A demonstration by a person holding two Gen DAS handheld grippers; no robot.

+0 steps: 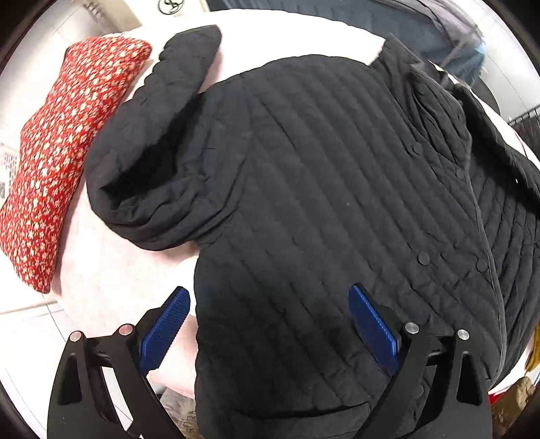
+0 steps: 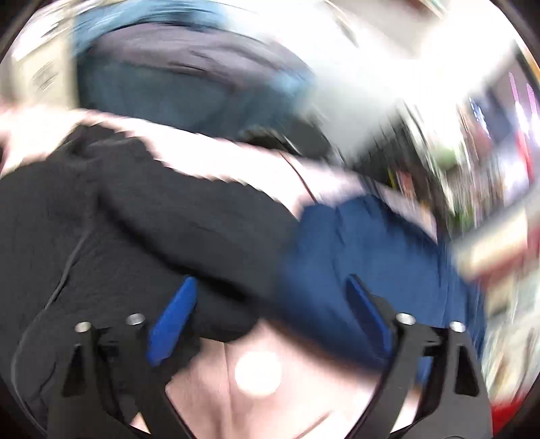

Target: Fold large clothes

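A black quilted jacket (image 1: 320, 175) with snap buttons lies spread on a pale pink surface (image 1: 111, 270). One sleeve (image 1: 158, 128) is bunched and folded at its left. My left gripper (image 1: 270, 297) is open over the jacket's lower left edge, holding nothing. In the blurred right wrist view the jacket (image 2: 118, 229) lies at the left with a sleeve running across. My right gripper (image 2: 271, 287) is open just above that sleeve's end, beside a blue garment (image 2: 371, 250).
A red cloth with small pale flowers (image 1: 64, 145) lies folded at the left of the pink surface. Blue and grey garments (image 1: 422, 30) lie beyond the jacket at the back. White floor tiles (image 1: 30, 337) show at the lower left. Blurred clutter (image 2: 489, 169) shows on the right.
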